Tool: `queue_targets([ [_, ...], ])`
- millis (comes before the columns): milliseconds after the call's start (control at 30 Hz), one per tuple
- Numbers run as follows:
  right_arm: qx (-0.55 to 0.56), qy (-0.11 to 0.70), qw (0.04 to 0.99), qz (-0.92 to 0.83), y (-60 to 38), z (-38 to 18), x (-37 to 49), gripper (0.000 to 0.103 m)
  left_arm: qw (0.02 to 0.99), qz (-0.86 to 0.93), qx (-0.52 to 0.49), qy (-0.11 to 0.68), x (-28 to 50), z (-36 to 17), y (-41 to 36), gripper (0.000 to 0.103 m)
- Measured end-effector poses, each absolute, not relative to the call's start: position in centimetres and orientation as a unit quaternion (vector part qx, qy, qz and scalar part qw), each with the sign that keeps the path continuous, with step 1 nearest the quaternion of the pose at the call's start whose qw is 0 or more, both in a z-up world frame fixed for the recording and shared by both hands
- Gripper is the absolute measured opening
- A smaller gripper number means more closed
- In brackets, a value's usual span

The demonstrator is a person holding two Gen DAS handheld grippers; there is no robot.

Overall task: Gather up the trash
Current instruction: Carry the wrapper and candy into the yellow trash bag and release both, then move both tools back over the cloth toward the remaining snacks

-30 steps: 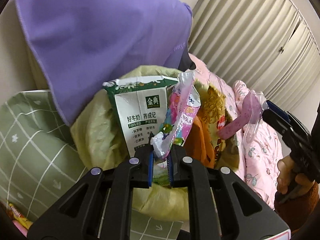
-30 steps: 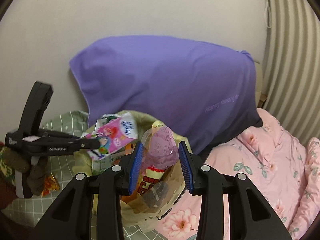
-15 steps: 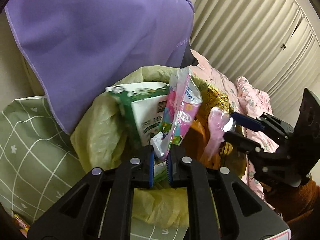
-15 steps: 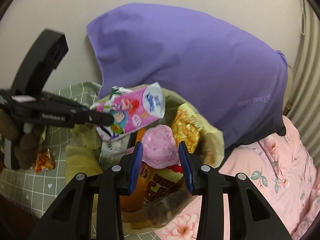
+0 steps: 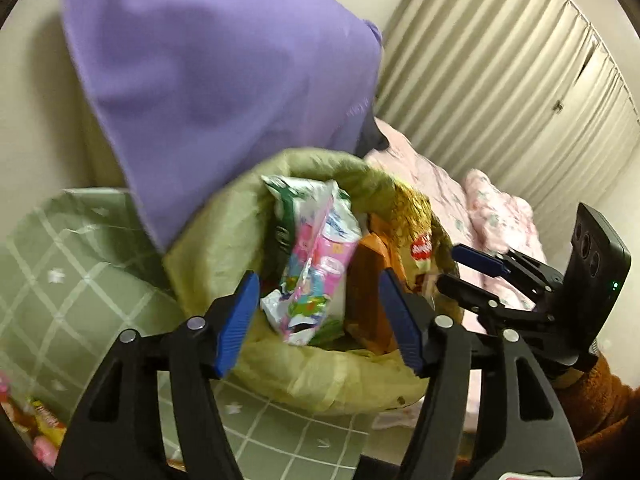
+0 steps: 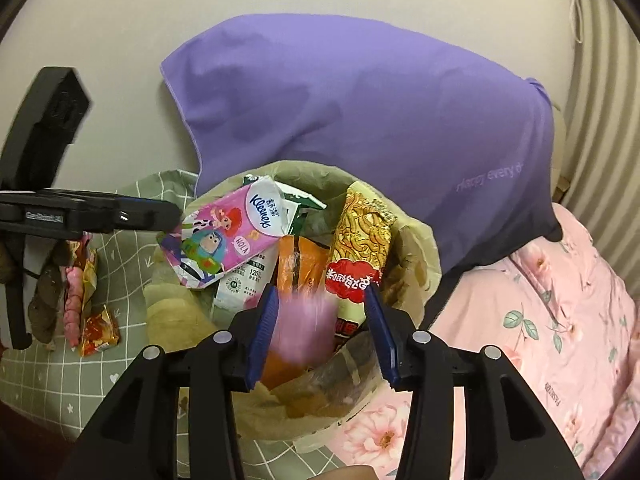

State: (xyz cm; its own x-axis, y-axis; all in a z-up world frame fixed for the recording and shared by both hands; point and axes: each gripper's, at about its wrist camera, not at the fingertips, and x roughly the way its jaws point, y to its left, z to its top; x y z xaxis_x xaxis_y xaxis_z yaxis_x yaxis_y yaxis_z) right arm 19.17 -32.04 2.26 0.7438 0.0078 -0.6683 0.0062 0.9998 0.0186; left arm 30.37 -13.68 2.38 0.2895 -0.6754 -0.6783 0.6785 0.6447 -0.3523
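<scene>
A: Toward the left edge of the right wrist view, some small red and yellow snack wrappers [image 6: 90, 304] lie on the green checked bedsheet [image 6: 132, 240], outside the bag. Which step is this?

B: The drop, I judge. The left gripper [image 5: 316, 312] has just been opening; its blue pads now stand spread with the pink Kleenex tissue pack [image 5: 316, 272] loose between them, touching neither pad, at the mouth of the yellow-green plastic trash bag [image 5: 224, 256].

A: And right of centre?

B: The right gripper [image 6: 320, 320] has also just been opening. A blurred pink plastic piece [image 6: 306, 330] sits in the gap between its parted pads, apparently falling into the bag; the blur hides whether a pad touches it.

A: What can be read?

B: "Kleenex" in blue on the pack's white end, "HOLA" upside down in a speech bubble, cartoon figures. Beneath it a white and green carton [image 6: 240, 284] shows "120". Rightward, a gold noodle packet [image 6: 360, 248] has white characters on a red band, too skewed for me to read. Farther right, the purple pillow [image 6: 380, 120] says "happy every d", cut off at the fold.

A: Next?

B: Both grippers are free, so back to the wrappers at lower left: one comes away from the bag mouth, lowers over them, and closes low on the crinkly film.
</scene>
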Motion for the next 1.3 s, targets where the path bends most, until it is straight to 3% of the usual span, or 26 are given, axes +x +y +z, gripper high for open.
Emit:
queue_targets([
  [500, 0.046, 0.283, 0.958, 0.024, -27.4, 5.6, 18.3, 0.043, 0.891, -0.286, -0.036, 0.349, 27.5, 3.2, -1.5, 0.063],
  [800, 0.040, 0.308, 0.944, 0.108, -21.9, 4.6, 20.0, 0.044, 0.926, -0.184, -0.014, 0.329, 26.9, 2.3, 9.7, 0.063],
  [1033, -0.004, 0.347, 0.921, 0.179, -15.4, 2.5, 21.5, 0.044, 0.933, -0.084, -0.088, 0.339, 25.7, 1.2, 19.3, 0.063],
  [1300, -0.042, 0.357, 0.893, 0.270, -7.9, 1.1, 24.8, 0.044, 0.929, -0.049, -0.150, 0.335, 21.9, 0.4, 23.1, 0.063],
])
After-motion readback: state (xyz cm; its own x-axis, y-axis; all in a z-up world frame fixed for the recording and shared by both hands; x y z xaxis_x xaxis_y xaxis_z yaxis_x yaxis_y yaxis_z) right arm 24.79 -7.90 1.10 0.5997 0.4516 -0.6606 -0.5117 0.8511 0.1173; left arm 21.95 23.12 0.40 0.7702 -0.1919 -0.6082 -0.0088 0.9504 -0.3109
